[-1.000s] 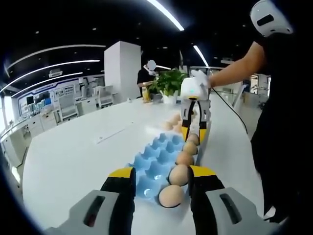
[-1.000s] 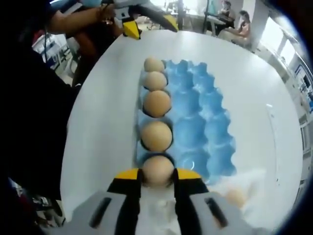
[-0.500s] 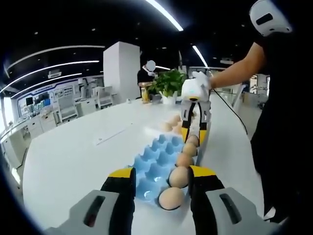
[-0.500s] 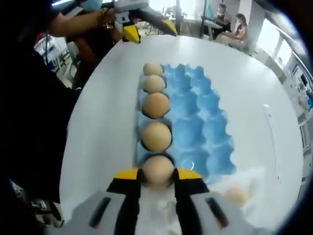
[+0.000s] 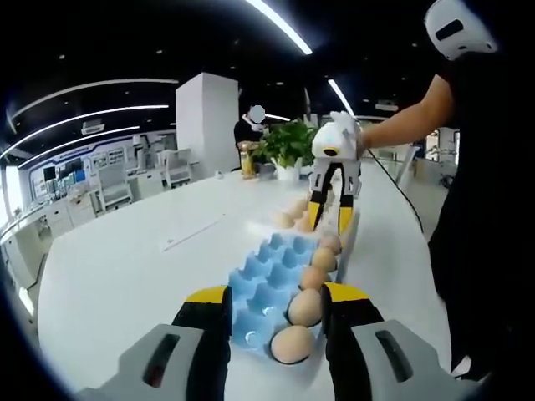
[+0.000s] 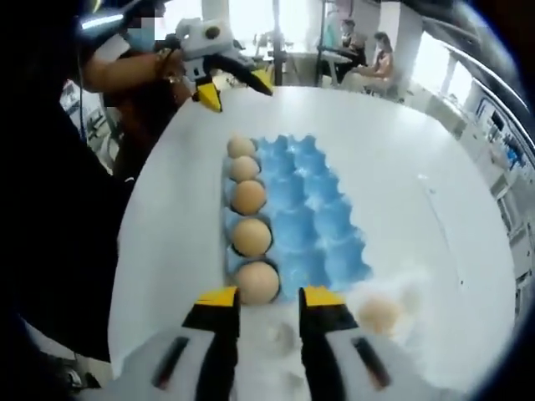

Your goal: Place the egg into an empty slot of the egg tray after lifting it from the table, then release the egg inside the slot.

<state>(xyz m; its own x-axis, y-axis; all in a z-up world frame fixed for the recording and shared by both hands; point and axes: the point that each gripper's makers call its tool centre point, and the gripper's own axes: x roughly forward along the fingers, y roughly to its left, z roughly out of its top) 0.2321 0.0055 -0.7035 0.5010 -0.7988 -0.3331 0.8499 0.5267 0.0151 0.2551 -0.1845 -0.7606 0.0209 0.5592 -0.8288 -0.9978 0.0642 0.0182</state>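
A blue egg tray (image 6: 322,221) lies on the white table (image 6: 401,159) with a row of several brown eggs along one edge. The nearest of them, an egg (image 6: 257,282), rests in its slot just ahead of my right gripper (image 6: 270,296), which stands open above it, apart from it. In the left gripper view the same tray (image 5: 261,280) shows, with the right gripper (image 5: 328,220) hanging open above its far end. My left gripper (image 5: 276,294) is open over the tray's near end, holding nothing. It also shows far off, left gripper (image 6: 235,90).
Loose eggs (image 5: 284,219) lie on the table past the tray, one loose egg (image 6: 378,315) beside my right jaws. A potted plant (image 5: 288,140) and a person (image 5: 249,125) are at the table's far end. The person holding the grippers (image 5: 481,217) stands at the table's edge.
My right gripper has opened, left the egg in the end slot of the tray, and lifted up and back from it. The left gripper has barely moved.
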